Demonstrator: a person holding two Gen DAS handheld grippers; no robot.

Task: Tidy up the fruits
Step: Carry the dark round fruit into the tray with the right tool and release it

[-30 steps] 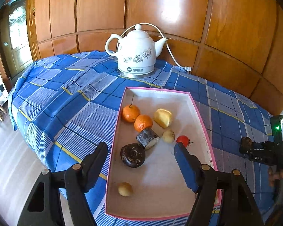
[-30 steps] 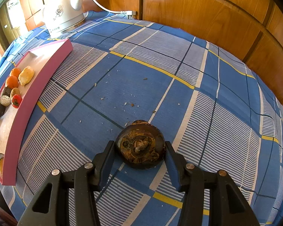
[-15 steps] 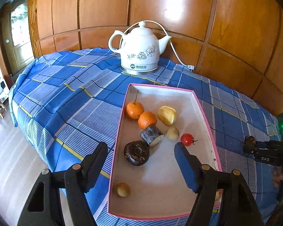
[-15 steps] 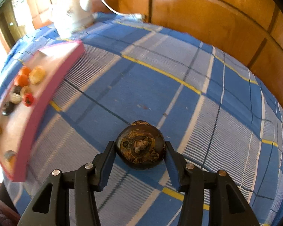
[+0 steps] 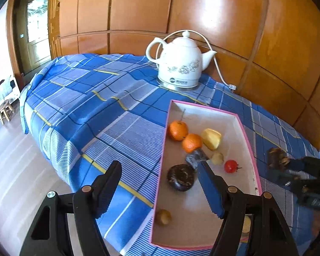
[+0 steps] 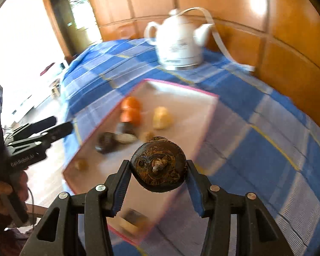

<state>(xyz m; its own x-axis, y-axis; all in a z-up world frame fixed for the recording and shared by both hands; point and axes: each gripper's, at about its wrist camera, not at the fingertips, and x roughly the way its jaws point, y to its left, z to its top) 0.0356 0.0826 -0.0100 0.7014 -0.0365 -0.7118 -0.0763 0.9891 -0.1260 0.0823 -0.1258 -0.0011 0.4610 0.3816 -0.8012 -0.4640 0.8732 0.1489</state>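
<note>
The right hand-held gripper (image 6: 159,176) clamps a dark round fruit (image 6: 159,166) above the pink-rimmed tray (image 6: 209,115), probably to add it there. The left hand-held gripper (image 5: 160,188) hangs open beside the tray.

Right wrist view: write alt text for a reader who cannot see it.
The right gripper clamps a dark round fruit above a pink-edged tray of fruit on a blue checked tablecloth. A white kettle stands behind.

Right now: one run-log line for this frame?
right gripper: shut on dark round fruit, above pink tray | left gripper: open, empty | tray: fruits inside
</note>
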